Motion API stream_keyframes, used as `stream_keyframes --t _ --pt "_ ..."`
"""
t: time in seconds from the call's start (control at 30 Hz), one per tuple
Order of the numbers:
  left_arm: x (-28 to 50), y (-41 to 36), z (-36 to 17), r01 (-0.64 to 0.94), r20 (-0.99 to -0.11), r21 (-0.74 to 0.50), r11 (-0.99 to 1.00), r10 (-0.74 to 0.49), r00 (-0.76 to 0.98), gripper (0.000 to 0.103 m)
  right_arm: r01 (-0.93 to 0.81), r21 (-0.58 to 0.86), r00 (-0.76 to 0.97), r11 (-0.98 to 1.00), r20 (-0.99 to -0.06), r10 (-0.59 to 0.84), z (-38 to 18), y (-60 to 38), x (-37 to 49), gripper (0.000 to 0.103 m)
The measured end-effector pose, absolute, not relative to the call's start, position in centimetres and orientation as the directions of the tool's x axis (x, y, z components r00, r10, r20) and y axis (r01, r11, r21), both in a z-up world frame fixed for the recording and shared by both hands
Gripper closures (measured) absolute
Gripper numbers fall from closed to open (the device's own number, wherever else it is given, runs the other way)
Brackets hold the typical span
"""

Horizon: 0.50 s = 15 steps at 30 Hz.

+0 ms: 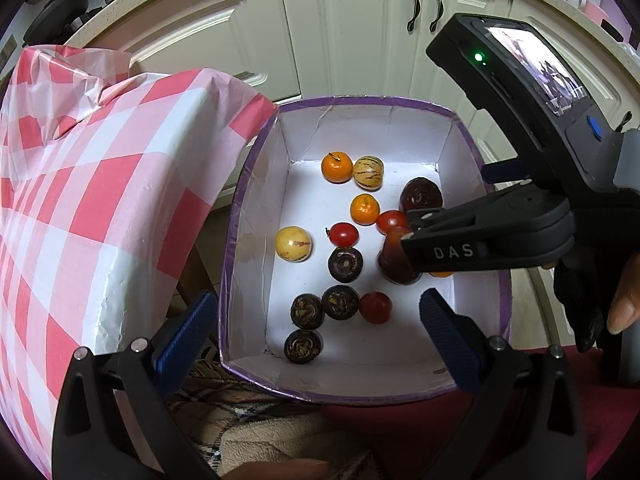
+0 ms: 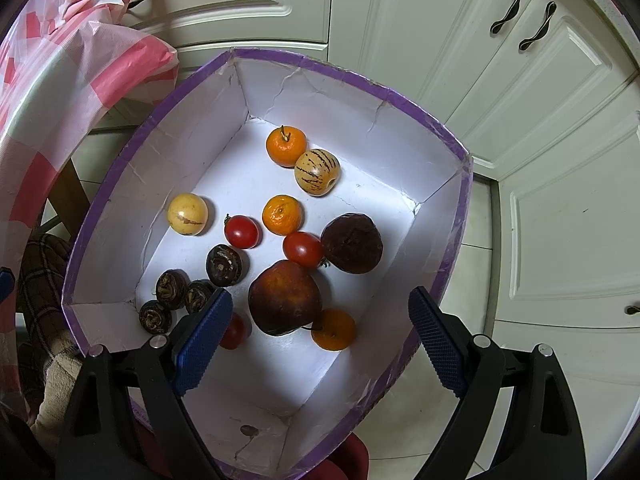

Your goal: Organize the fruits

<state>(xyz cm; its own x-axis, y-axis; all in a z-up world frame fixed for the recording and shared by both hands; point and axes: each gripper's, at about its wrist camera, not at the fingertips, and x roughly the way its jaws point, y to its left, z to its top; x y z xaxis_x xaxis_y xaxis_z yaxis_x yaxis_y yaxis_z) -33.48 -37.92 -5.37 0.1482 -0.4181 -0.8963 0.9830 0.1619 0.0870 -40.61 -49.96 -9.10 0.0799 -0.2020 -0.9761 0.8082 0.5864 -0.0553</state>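
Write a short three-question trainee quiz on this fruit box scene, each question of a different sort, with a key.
1. True or false: the right gripper has its jaws spread wide above the dark red apple.
2. Multiple choice: how many tangerines lie in the purple-edged box? A) one B) three C) five
3. Fill in: the striped pepino melon touches a ______ at the far end of the box.

Key: 1 true; 2 B; 3 tangerine

Purple-rimmed white box (image 2: 400, 100); red-white checked cloth (image 1: 100, 200); orange tangerines (image 2: 286, 147).
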Motion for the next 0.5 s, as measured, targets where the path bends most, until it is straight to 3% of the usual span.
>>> stream_keyframes --t 0.5 --pt "-33.09 -37.97 -5.71 0.983 -0.909 0.081 0.167 -0.391 0.142 0.002 0.806 -0.053 0.080 0.589 -0.977 -0.198 -9.37 -49.95 -40.40 0.016"
